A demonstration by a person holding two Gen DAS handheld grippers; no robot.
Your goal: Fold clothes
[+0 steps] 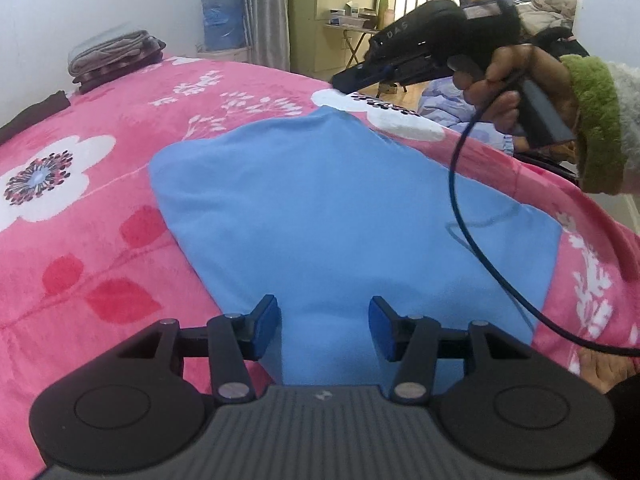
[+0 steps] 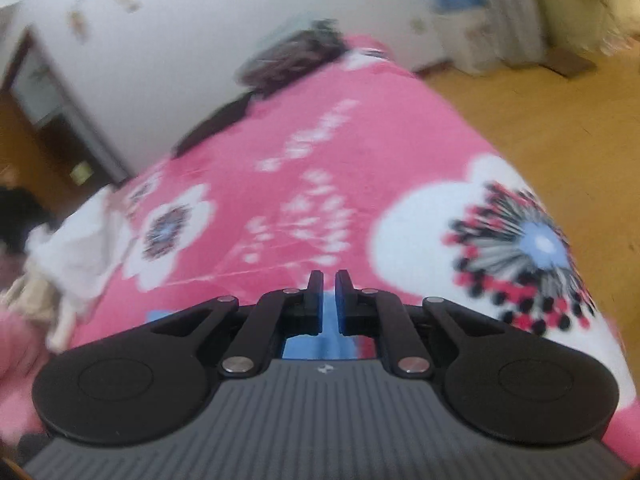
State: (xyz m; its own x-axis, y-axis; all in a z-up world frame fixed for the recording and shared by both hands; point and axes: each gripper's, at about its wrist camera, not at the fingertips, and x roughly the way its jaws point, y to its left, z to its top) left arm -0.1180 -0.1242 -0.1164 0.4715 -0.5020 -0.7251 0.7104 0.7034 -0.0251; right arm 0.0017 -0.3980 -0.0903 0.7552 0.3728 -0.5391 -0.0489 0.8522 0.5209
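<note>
Left wrist view shows the left gripper [image 1: 324,326] gaping empty over the blue garment [image 1: 340,216] lying on the pink blanket [image 1: 80,240], while the right gripper [image 2: 329,300] pinches its far corner, so an uneven pull could skew the fold.

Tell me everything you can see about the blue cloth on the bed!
The blue cloth is plain light blue, soft and smooth-looking, with no pattern. It lies mostly flat on the pink flowered blanket, folded into a rough four-sided shape. Its far corner is lifted into a peak under the right gripper, where small wrinkles gather. The left gripper hangs open above its near edge. A black cable crosses over its right side.
</note>
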